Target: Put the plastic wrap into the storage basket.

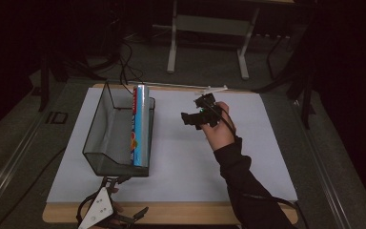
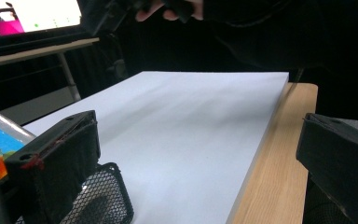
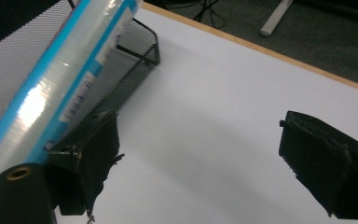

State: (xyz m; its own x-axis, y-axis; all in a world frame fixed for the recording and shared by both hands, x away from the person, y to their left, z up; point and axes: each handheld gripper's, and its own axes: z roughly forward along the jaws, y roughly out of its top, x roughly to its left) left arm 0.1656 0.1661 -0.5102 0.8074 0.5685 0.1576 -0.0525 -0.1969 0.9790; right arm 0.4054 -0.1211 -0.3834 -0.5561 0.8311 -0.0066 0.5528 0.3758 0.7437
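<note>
A black mesh basket stands on the left of a white mat. A long blue film-wrapped roll lies along the basket's right rim. My right gripper, held in a hand in a dark sleeve, hovers open to the right of the roll and points at it. In the right gripper view the roll runs past the left jaw, with the right gripper holding nothing. My left gripper is open at the table's front edge, just below the basket's near corner.
The mat covers most of a wooden table, whose bare edge shows at the front. Beyond the table are a white desk frame and cables on the floor. The other hand appears far off in the left gripper view.
</note>
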